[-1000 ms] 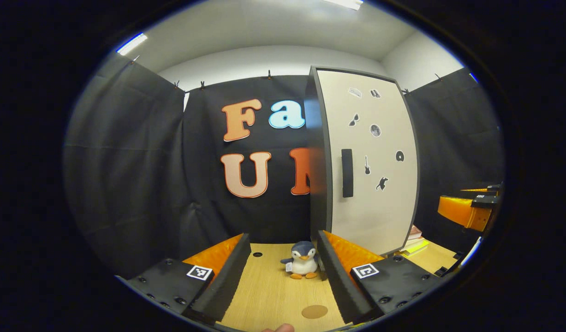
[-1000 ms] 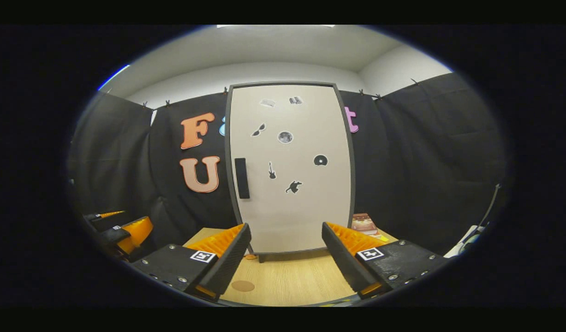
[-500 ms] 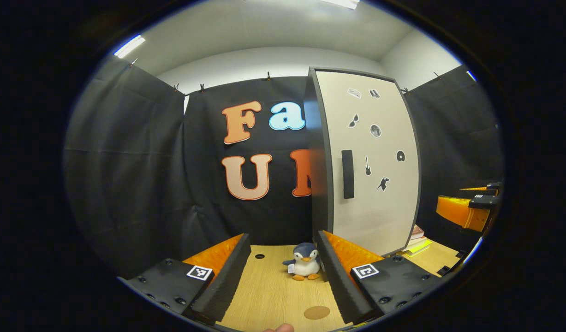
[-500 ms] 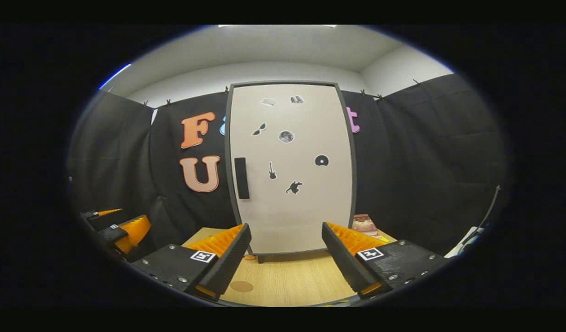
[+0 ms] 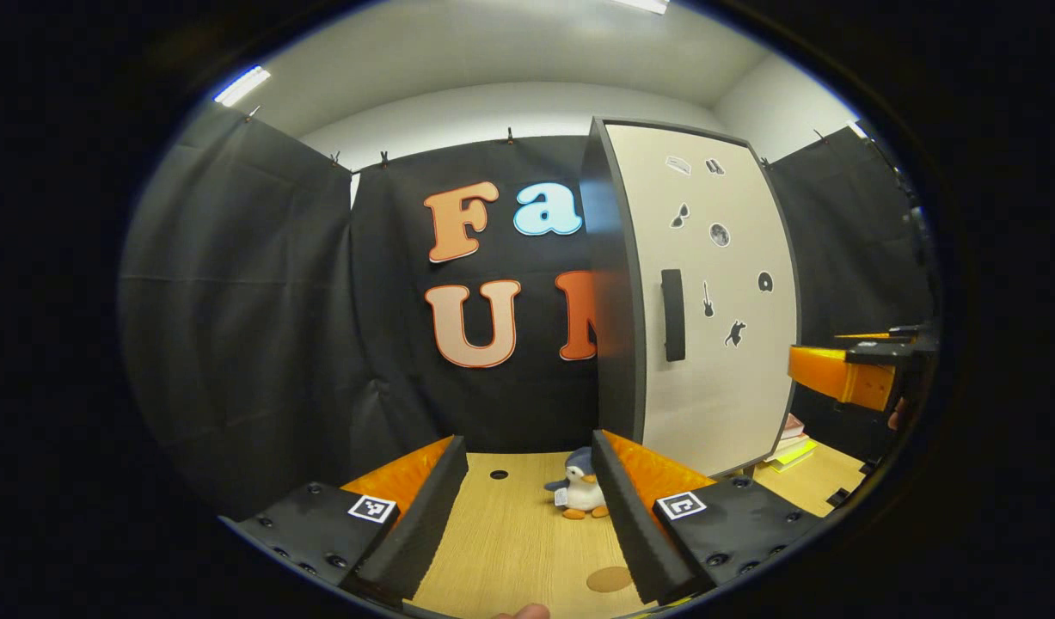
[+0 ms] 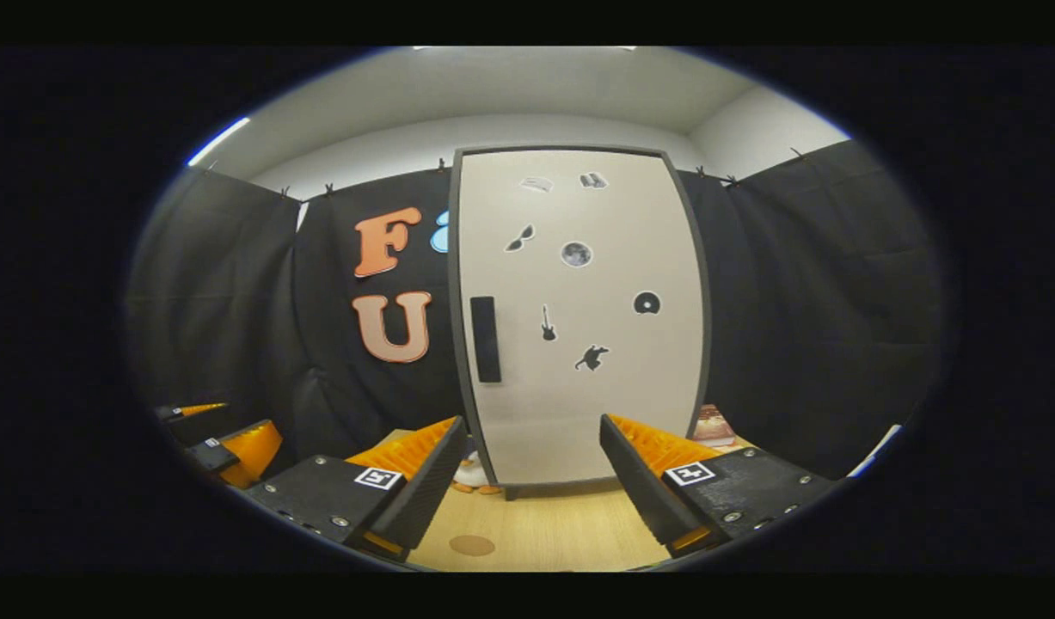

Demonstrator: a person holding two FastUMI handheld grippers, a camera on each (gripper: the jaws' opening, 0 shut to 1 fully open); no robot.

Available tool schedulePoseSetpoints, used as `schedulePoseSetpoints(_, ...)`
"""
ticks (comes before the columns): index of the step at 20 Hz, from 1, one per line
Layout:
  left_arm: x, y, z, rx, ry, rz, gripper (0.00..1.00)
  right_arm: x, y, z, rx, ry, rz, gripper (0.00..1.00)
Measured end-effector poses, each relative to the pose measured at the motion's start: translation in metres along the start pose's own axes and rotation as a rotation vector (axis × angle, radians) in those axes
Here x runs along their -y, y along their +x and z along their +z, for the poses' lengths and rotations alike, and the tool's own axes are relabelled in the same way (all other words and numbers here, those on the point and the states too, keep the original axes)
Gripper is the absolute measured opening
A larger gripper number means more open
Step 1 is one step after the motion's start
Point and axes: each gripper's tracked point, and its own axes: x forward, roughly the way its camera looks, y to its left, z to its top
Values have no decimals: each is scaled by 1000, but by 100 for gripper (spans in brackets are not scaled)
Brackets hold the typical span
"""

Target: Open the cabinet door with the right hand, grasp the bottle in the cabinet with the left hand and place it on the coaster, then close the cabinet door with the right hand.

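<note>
A tall cabinet (image 6: 579,378) with a pale door and dark frame stands on the wooden table, its door shut. Its black vertical handle (image 6: 486,339) sits near the door's left edge. The bottle is hidden behind the door. A round brown coaster (image 6: 472,544) lies on the table in front of the cabinet, to its left. My right gripper (image 6: 531,490) is open and faces the door, some way short of it. My left gripper (image 5: 527,507) is open over the table, left of the cabinet (image 5: 708,344), with the coaster (image 5: 609,579) by its right finger. The right gripper (image 5: 845,374) hovers at the far right.
A small plush penguin (image 5: 583,494) stands on the table by the cabinet's left front corner. Some books (image 6: 714,425) lie to the cabinet's right. Black cloth walls close in the booth on three sides. The left gripper (image 6: 235,438) shows at the lower left.
The right gripper has moved forward and up towards the cabinet, whose door now looks larger. The cabinet has shifted right in both views. Both grippers stay open.
</note>
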Motion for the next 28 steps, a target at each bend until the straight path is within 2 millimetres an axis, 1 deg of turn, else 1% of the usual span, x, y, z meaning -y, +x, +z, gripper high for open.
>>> schedulePoseSetpoints(2,-11,2,0,5,-1,12,94,-13,23,9,18,-7,14,95)
schedulePoseSetpoints(4,-18,4,-5,-7,8,16,94,-26,49,15,24,-22,30,95)
schedulePoseSetpoints(6,-25,7,-5,-3,3,20,94,-37,73,23,37,-36,39,95)
schedulePoseSetpoints(8,-33,10,-6,-5,0,24,94,-43,98,30,43,-47,40,95)
schedulePoseSetpoints(9,-35,12,-8,-8,1,26,94,-46,111,32,41,-47,40,100)
schedulePoseSetpoints(10,-39,14,-11,-14,0,27,94,-49,122,35,44,-45,38,95)
schedulePoseSetpoints(11,-44,16,-12,-13,-2,33,94,-50,134,38,49,-48,39,100)
schedulePoseSetpoints(13,-54,20,-13,-17,-1,49,94,-51,156,38,44,-64,27,100)
schedulePoseSetpoints(14,-59,22,-16,-23,3,57,94,-51,166,38,47,-73,23,95)
schedulePoseSetpoints(15,-64,23,-20,-30,5,67,94,-48,177,35,40,-77,11,100)
schedulePoseSetpoints(16,-68,26,-22,-36,2,72,95,-46,185,33,35,-74,3,89)
schedulePoseSetpoints(17,-72,27,-23,-39,1,79,94,-42,192,35,49,-58,-15,96)
schedulePoseSetpoints(18,-77,30,-24,-40,3,88,94,-41,199,35,52,-48,-18,95)
schedulePoseSetpoints(20,-78,30,-25,-43,10,97,94,-38,209,29,21,-38,-27,92)
schedulePoseSetpoints(22,-82,31,-25,-34,13,104,94,-36,216,31,30,-42,-34,86)
schedulePoseSetpoints(23,-83,32,-26,-35,13,105,95,-36,218,28,21,-46,-38,80)
schedulePoseSetpoints(24,-83,33,-27,-39,11,104,94,-39,219,29,23,-52,-33,75)
schedulePoseSetpoints(26,-84,32,-28,-44,7,103,94,-38,221,29,30,-71,-43,60)
schedulePoseSetpoints(27,-84,32,-29,-45,4,103,94,-40,220,29,30,-69,-45,41)
schedulePoseSetpoints(28,-85,32,-30,-50,4,104,94,-40,219,28,31,-60,-44,37)
